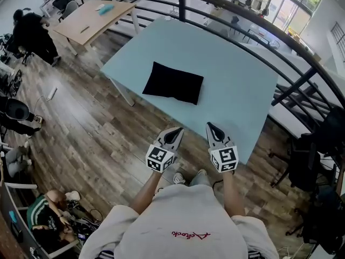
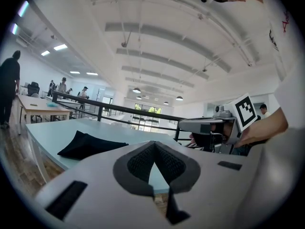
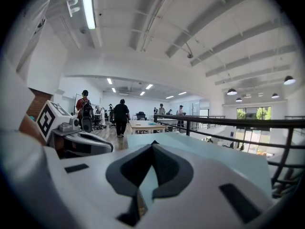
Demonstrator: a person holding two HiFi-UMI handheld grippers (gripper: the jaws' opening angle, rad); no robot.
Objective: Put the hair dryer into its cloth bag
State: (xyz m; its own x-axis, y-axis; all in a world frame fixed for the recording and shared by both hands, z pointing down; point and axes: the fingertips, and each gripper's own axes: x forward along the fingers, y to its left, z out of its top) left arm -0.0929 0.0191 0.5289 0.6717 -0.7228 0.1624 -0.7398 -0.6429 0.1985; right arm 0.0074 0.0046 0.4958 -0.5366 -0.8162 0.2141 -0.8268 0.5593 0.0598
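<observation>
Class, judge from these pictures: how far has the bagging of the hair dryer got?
Done: unclear. The black cloth bag lies on the table; no hair dryer shows, and whether one is inside cannot be told. In hand: nothing; left gripper and right gripper are shut and empty, short of the bag. Left: depends on that.
</observation>
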